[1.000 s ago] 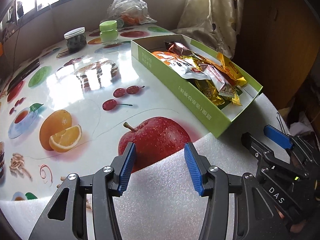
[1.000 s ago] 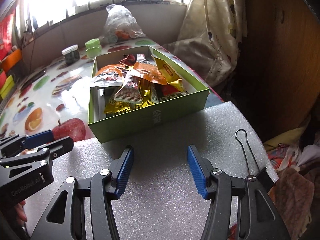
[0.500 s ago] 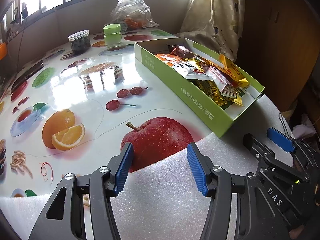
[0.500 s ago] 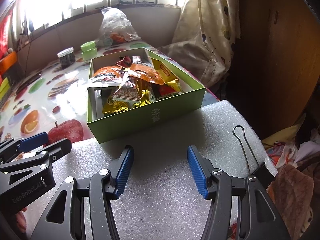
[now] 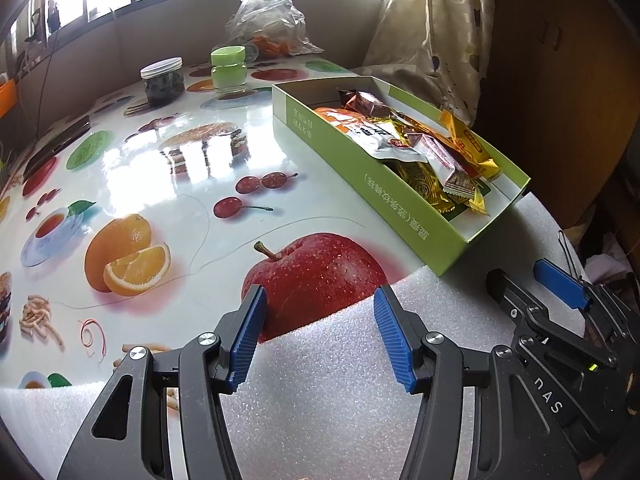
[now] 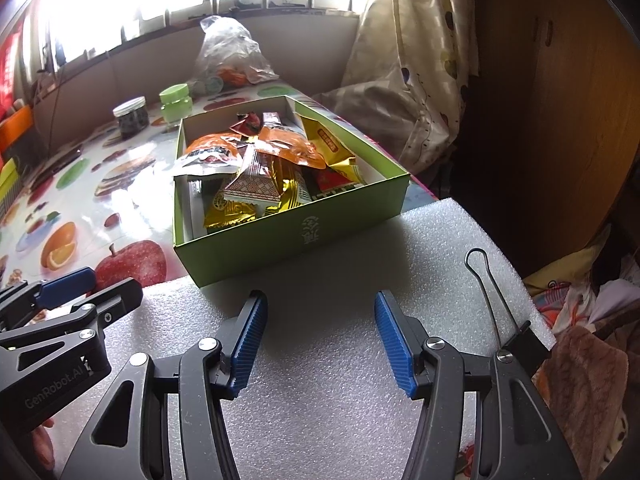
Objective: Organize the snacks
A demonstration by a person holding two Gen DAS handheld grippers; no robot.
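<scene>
A green cardboard box (image 6: pixel 304 232) (image 5: pixel 384 196) sits on the fruit-print table, partly on a white foam sheet (image 6: pixel 340 360) (image 5: pixel 320 400). Inside it lies a heap of snack packets (image 6: pixel 264 168) (image 5: pixel 420 152) in orange, gold, white and red wrappers. My left gripper (image 5: pixel 318 332) hovers open and empty over the foam edge, left of the box. My right gripper (image 6: pixel 320 340) stands open and empty above the foam, just in front of the box's near wall. Each gripper shows in the other's view: the right gripper (image 5: pixel 536 284) at the right edge, the left gripper (image 6: pixel 96 284) at the left edge.
Two jars, a dark-filled jar (image 5: pixel 162 80) and a green-lidded jar (image 5: pixel 228 66), stand at the table's far side beside a clear plastic bag (image 5: pixel 268 20). A black binder clip (image 6: pixel 520 340) holds the foam's right edge. A curtain (image 6: pixel 420 60) and a wooden cabinet lie to the right.
The left gripper's jaws stand slightly wider than a second ago. Both views have tilted a little, so the box and jars sit lower in the pictures. Nothing was picked up or released.
</scene>
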